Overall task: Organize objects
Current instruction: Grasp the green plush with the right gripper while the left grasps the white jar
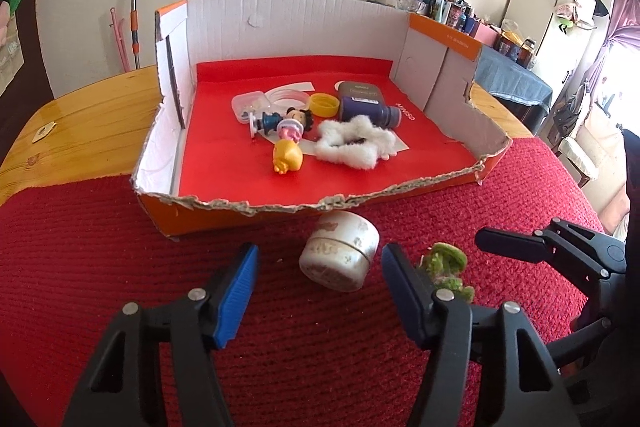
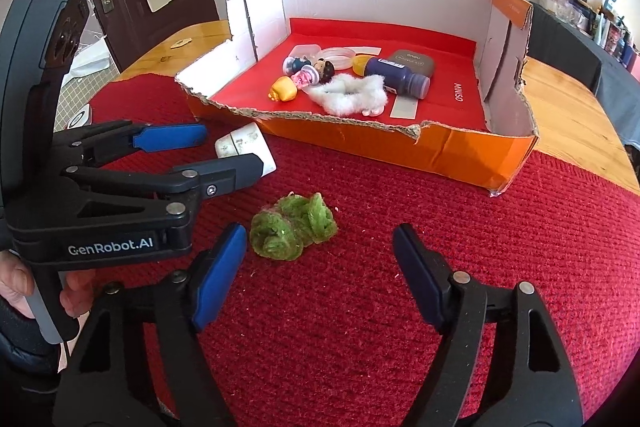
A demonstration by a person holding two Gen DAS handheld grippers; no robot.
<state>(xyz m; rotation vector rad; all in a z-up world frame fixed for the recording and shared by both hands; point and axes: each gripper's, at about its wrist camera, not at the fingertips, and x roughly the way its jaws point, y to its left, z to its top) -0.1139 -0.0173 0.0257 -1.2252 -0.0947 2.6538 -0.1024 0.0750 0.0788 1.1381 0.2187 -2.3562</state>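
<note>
The jar [image 1: 340,251] lay on its side on the red mat [image 1: 100,247], just in front of the box's [image 1: 208,217] torn near wall, and the green toy [image 2: 292,225] lay near it on the same mat. Those two were the only pieces outside the box, so I judge they were the ones left to put away.

You had your left gripper [image 1: 316,291] lined up on the jar: its jaws stood part open with the jar ahead of and between the pads, nothing pressed and nothing held. The right gripper [image 2: 320,275] pointed at the green toy the same way, jaws part open and empty, the toy just beyond the left pad and slightly off centre. Working side by side kept each tool to its own piece.

Inside the box, on red paper, the earlier pieces sat bunched near the middle: a dark bottle [image 1: 366,107], a yellow cap [image 1: 324,103], a white fluffy thing [image 1: 352,143], small figures [image 1: 288,155]. The near corner was bare, likely the easiest place to drop over the low torn edge.
</note>
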